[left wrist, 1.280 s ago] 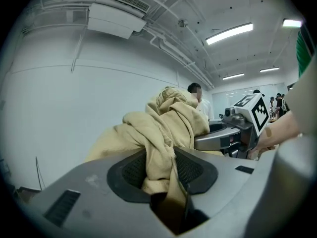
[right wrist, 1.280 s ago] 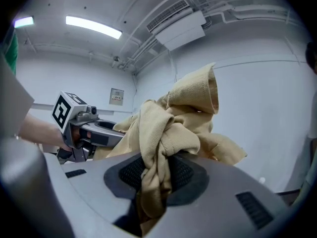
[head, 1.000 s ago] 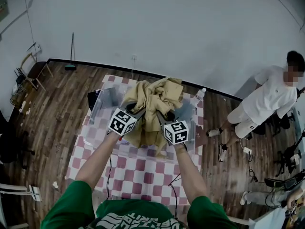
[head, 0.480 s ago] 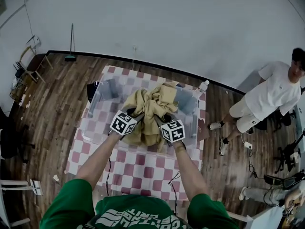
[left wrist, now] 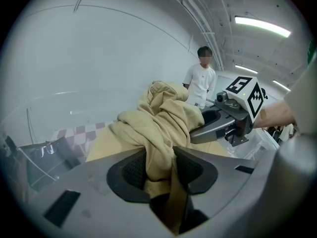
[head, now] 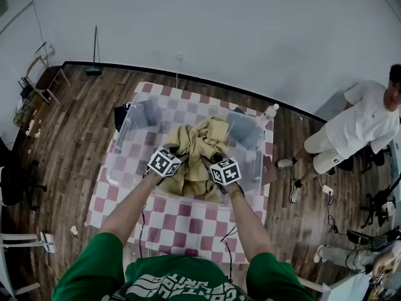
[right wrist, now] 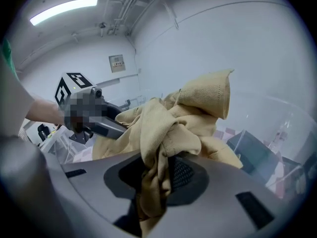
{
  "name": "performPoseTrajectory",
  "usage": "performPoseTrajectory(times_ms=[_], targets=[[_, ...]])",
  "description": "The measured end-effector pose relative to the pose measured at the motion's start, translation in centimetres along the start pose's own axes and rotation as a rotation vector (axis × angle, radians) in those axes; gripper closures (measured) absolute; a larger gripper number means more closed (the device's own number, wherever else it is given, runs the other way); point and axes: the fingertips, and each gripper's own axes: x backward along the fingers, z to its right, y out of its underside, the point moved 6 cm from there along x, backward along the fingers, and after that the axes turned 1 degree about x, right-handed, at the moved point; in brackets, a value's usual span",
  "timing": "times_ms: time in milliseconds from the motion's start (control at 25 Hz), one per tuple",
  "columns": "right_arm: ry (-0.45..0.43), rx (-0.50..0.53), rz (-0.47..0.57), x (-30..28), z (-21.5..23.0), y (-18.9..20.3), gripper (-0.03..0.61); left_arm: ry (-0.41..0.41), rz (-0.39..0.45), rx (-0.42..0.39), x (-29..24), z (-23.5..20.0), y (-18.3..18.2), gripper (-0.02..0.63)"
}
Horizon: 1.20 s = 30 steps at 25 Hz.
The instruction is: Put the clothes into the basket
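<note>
Left claw [left wrist: 161,168] and right claw [right wrist: 157,175] pinch the tan garment [head: 200,144] inside the basket [head: 128,150], apparently clear of its walls.

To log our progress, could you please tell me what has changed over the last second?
The left gripper and right gripper have lowered the tan garment from above the clear basket down into it. Nothing was let go: both stay clamped on the garment. Basket and checkered table have not moved.
</note>
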Motion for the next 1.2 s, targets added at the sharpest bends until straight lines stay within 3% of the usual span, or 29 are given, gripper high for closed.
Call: performPoseTrajectory(times_ms=[680, 1200], targets=[[-0.085, -0.078, -0.211, -5.1, 0.5, 5.6, 0.48, 0.017, -0.192, 0.033, -4.2, -1.6, 5.6, 0.477], [-0.063, -0.09, -0.221, -5.7, 0.8, 6.2, 0.469, -0.014, -0.206, 0.015, -4.9, -2.2, 6.7, 0.461]])
